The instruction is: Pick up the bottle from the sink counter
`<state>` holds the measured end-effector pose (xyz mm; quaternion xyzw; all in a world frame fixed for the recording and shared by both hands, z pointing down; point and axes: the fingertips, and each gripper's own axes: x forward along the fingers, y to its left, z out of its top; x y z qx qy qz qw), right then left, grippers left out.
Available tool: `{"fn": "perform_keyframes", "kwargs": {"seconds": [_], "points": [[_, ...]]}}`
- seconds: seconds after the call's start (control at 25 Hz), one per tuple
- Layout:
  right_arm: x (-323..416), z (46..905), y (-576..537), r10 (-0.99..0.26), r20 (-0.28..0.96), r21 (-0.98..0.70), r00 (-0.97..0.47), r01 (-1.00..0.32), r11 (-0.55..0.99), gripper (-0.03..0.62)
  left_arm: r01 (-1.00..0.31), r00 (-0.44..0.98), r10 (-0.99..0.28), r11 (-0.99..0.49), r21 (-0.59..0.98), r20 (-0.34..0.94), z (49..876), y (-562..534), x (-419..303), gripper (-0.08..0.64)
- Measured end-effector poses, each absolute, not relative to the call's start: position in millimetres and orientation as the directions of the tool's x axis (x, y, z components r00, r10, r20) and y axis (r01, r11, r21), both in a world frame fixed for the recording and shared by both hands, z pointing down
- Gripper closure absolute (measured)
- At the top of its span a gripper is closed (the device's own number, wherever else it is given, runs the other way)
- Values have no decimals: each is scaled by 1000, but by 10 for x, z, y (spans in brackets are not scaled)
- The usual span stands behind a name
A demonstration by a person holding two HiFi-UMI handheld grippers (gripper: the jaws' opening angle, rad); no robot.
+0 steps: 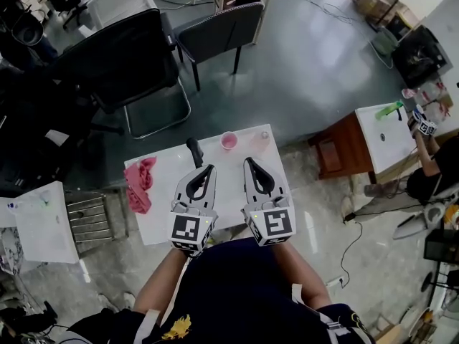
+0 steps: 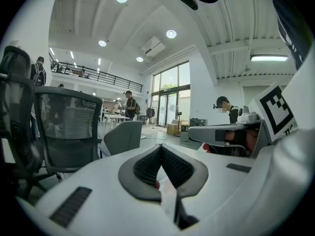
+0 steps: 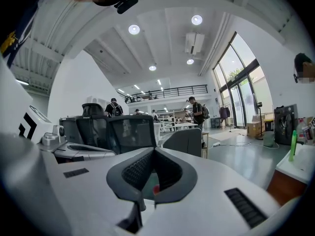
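While leaving bottle (image 1: 260, 140) untouched near far edge of white counter (image 1: 161, 210), just right of pink cup (image 1: 229, 140), hovers over near edge with left gripper (image 1: 208, 170) and right gripper (image 1: 251, 165) side by side, both clamped together on nothing.

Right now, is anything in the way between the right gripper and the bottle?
Nothing visible is. The bottle stands just past the shut right gripper, with only bare counter between them. The pink cup sits to the bottle's left, off the path.
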<state>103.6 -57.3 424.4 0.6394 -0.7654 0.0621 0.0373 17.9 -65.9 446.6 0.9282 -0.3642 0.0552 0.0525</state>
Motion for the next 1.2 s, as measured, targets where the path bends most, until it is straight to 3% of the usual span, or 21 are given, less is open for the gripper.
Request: {"fn": "perform_keyframes", "kwargs": {"seconds": [1.2], "points": [[1616, 4928, -772, -955, 261, -39, -144, -990, 139, 565, -670, 730, -639, -740, 69, 242, 4938, -824, 616, 541]]}}
